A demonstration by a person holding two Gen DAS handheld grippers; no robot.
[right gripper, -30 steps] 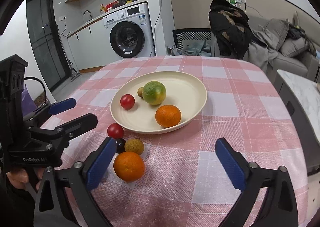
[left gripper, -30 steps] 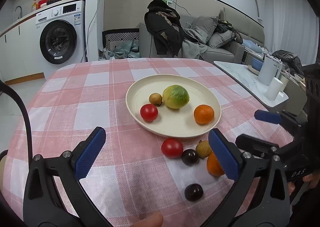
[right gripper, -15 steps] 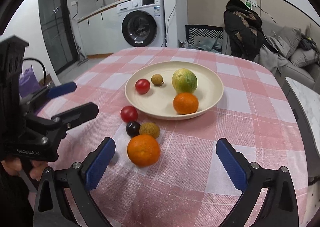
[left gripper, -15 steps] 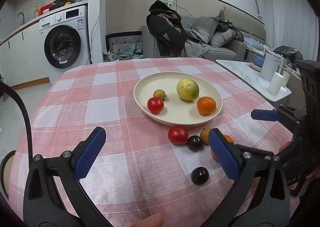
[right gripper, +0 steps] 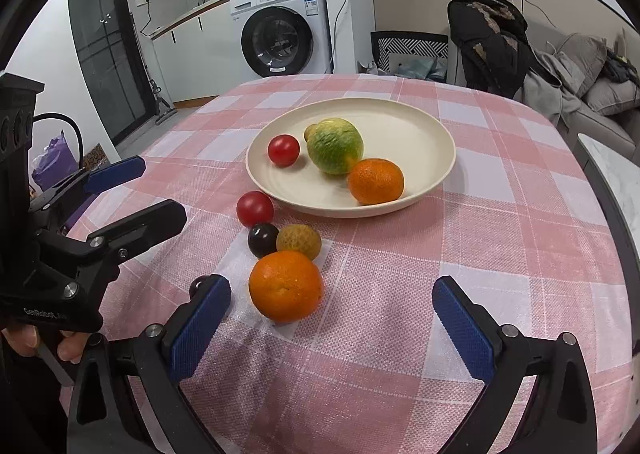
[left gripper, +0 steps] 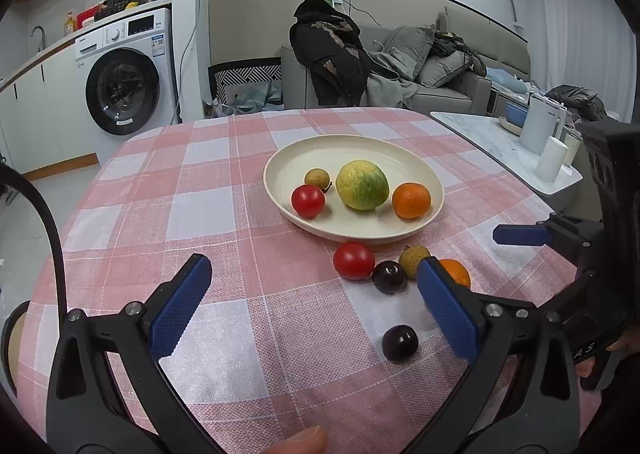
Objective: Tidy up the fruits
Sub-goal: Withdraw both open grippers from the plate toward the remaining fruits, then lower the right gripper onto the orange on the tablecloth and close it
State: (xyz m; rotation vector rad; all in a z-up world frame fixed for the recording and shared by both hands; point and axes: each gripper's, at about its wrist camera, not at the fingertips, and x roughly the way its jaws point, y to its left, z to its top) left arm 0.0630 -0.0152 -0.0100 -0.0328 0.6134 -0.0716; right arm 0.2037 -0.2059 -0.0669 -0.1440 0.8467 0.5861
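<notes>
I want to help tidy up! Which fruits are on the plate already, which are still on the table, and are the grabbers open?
Plate: holds four fruits.
Loose orange: on table.
Loose tomato: on table.
Two dark fruits: on table.
Left gripper: open, empty.
Right gripper: open, empty.
</notes>
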